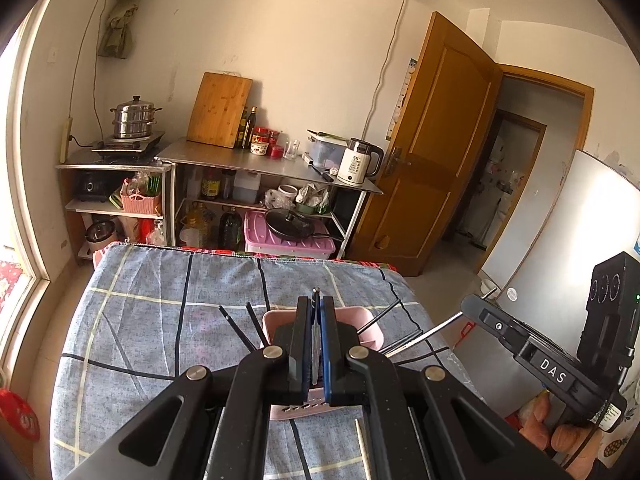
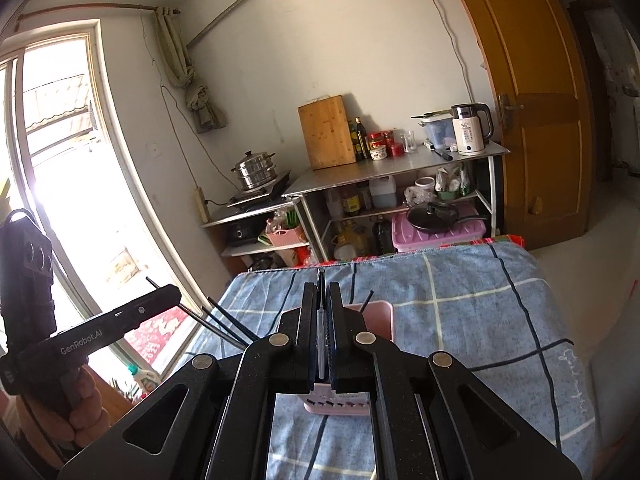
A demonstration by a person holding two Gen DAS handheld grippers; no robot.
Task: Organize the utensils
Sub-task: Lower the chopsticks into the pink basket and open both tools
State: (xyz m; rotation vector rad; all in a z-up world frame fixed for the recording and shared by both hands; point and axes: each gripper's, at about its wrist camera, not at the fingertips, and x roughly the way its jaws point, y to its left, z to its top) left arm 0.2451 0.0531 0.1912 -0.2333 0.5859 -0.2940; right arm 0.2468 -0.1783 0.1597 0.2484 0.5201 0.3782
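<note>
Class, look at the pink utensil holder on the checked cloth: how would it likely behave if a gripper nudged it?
The pink utensil holder looks like thin plastic, so probably light and easy to shift. The chopsticks lean out over its rim, so a nudge might tip it. The cloth looks soft and could bunch rather than let it slide.

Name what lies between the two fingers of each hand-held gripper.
A thin metal utensil, end-on, type unclear. In the left wrist view the left hand-held gripper clamps one; in the right wrist view the right hand-held gripper clamps another.
</note>
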